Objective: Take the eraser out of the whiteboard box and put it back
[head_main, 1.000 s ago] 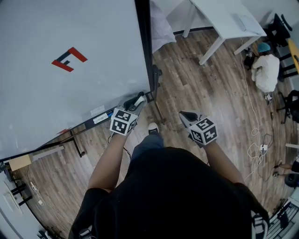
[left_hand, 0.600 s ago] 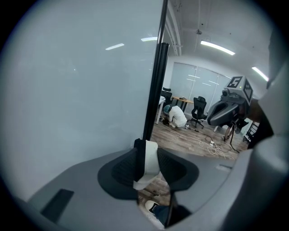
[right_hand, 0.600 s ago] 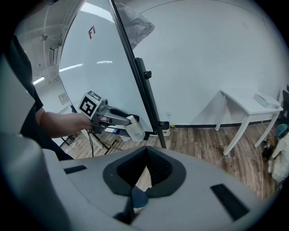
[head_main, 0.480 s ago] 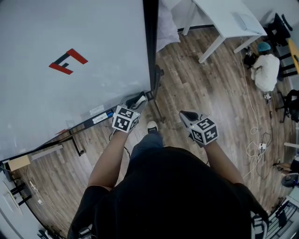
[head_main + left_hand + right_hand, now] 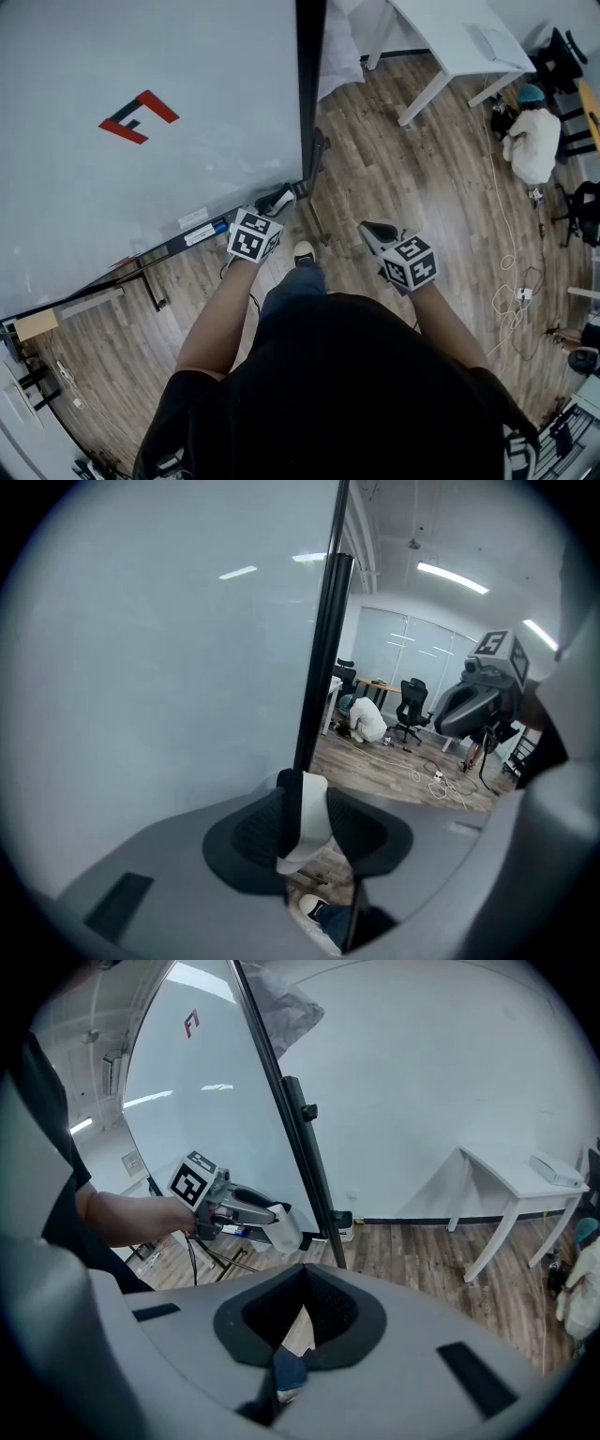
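Left gripper view: eraser (image 5: 310,822) upright lengthwise, gripped by left claw (image 5: 302,797); right claw (image 5: 304,1279) closed.

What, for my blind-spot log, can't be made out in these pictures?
Whiteboard box: head view, too small, and the left gripper covers the corner of the whiteboard.
Eraser: left gripper view, its sides hidden by the jaws shut on it.
Tray label: head view, print too small.
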